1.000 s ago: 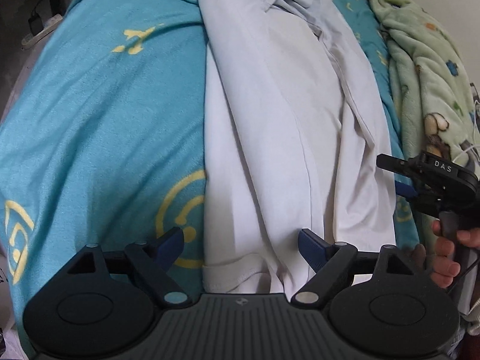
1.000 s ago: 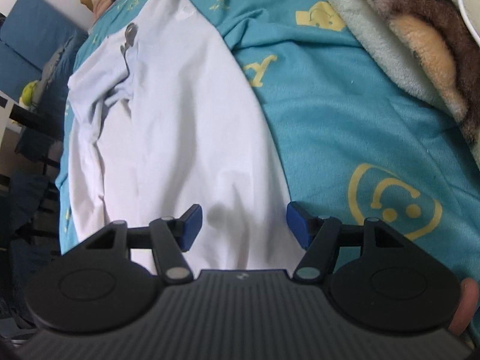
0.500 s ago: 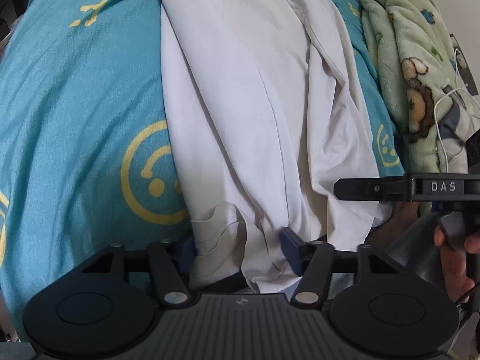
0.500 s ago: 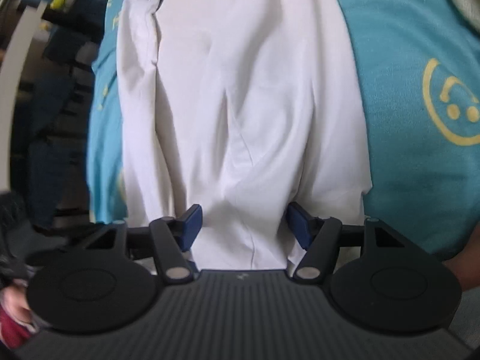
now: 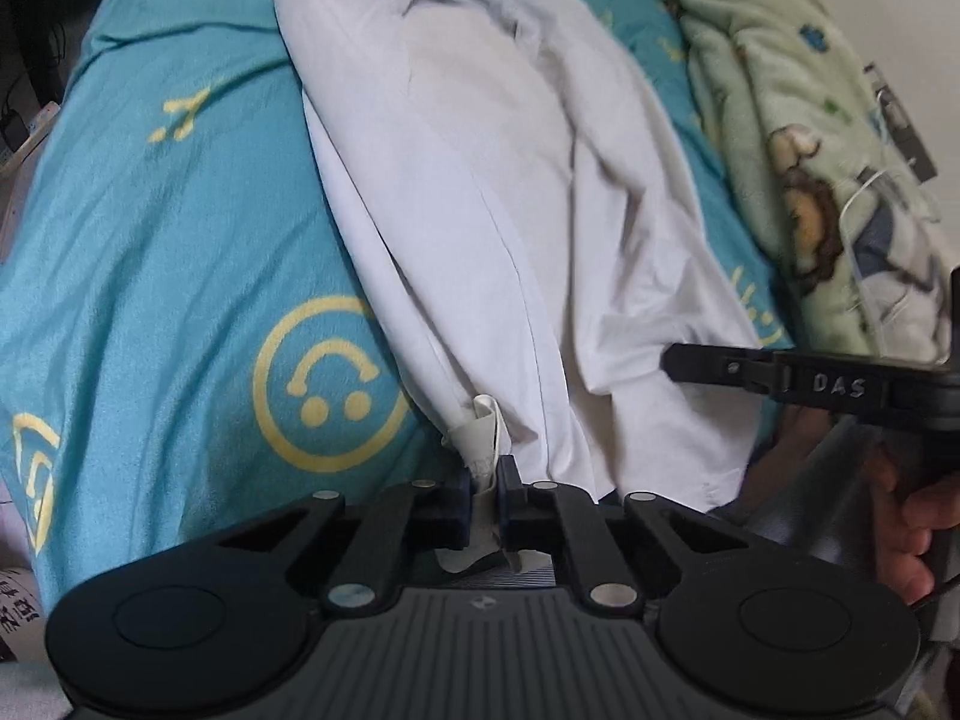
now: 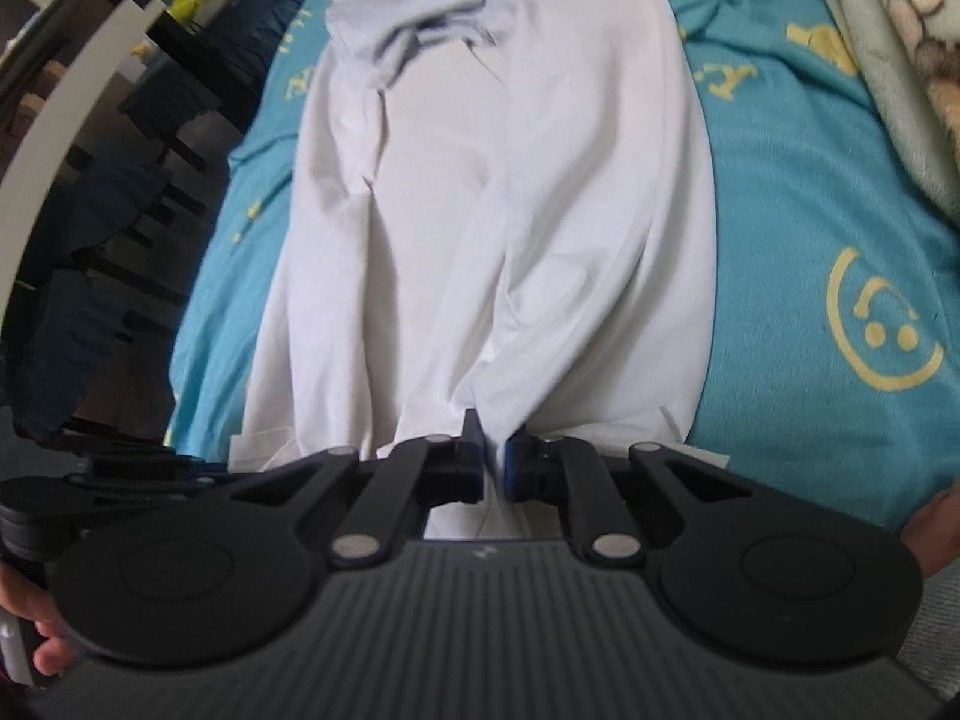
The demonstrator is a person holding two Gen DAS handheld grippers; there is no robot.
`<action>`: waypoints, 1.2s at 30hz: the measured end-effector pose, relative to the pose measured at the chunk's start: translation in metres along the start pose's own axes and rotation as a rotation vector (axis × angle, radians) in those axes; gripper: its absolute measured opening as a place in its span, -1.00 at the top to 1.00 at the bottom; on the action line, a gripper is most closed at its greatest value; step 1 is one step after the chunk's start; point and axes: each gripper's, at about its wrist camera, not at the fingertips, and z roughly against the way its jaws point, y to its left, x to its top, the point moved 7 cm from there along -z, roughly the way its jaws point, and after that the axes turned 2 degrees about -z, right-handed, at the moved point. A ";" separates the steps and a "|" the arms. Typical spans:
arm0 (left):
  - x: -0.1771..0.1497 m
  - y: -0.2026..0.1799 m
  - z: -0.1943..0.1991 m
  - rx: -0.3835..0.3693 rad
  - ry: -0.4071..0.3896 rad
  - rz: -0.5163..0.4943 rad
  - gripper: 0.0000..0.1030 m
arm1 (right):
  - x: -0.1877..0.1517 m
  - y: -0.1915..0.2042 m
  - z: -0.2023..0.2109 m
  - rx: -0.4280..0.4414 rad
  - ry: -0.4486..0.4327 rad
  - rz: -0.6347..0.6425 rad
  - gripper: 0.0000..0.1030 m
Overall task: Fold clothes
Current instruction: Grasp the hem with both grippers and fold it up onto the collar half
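Rumpled white shirt (image 5: 510, 192) lengthwise on the teal bedspread (image 5: 156, 276), near hem pinched up.

Left gripper (image 5: 486, 495) just closed on white garment (image 5: 510, 228) hem, right gripper (image 6: 493, 462) just closed pinching same hem, near edge bunched and lifted.

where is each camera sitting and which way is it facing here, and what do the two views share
Left wrist: on the left gripper, looking steeply down the teal smiley-print bedspread; its jaws pinch the white cotton garment; the right gripper and a hand show.
Right wrist: on the right gripper, facing along the same garment; its jaws clamp the hem; fingers show.
Shared: garment, bedspread, pale green fleece blanket.
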 end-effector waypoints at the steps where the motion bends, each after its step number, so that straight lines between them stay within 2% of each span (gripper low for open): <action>1: 0.000 0.000 0.009 -0.014 -0.026 0.003 0.84 | 0.001 0.000 0.003 0.009 -0.010 -0.007 0.83; 11: 0.007 -0.003 0.075 -0.057 -0.230 0.075 0.86 | 0.009 0.006 0.025 0.014 -0.132 -0.008 0.83; 20: -0.004 -0.010 0.124 -0.088 -0.346 0.118 0.88 | 0.004 0.019 0.065 0.015 -0.212 0.062 0.85; 28: -0.043 -0.029 0.170 -0.124 -0.400 0.088 0.89 | -0.026 0.013 0.115 0.079 -0.270 0.089 0.86; 33: -0.075 -0.043 0.183 -0.152 -0.422 0.081 0.89 | -0.053 0.003 0.139 0.120 -0.292 0.078 0.86; 36: -0.070 -0.045 0.186 -0.168 -0.442 0.090 0.89 | -0.041 -0.003 0.145 0.125 -0.307 0.060 0.86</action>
